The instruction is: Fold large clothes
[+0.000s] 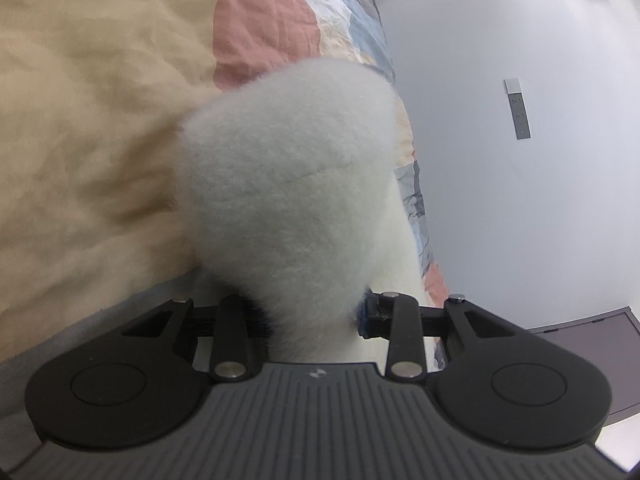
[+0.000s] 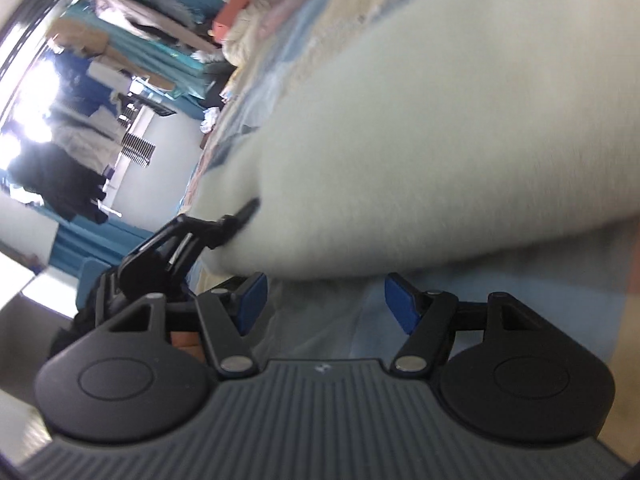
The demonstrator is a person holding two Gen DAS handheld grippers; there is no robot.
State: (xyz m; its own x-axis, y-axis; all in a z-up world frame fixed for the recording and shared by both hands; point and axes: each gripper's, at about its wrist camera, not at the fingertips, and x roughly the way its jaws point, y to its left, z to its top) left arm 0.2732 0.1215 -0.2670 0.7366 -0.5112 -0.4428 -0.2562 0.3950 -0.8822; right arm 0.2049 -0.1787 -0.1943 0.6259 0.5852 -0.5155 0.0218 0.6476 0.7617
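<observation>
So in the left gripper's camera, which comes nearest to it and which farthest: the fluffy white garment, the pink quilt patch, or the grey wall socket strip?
1. Fluffy white garment: pinched in the left gripper.
2. Pink quilt patch: on the bed, beyond the garment.
3. Grey wall socket strip: far right, on the wall.

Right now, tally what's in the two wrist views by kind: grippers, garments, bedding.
Grippers: 2, left gripper shut on the garment, right gripper open
Garments: 1, white fleece garment
Bedding: 1, patchwork quilt
Total: 4
</observation>
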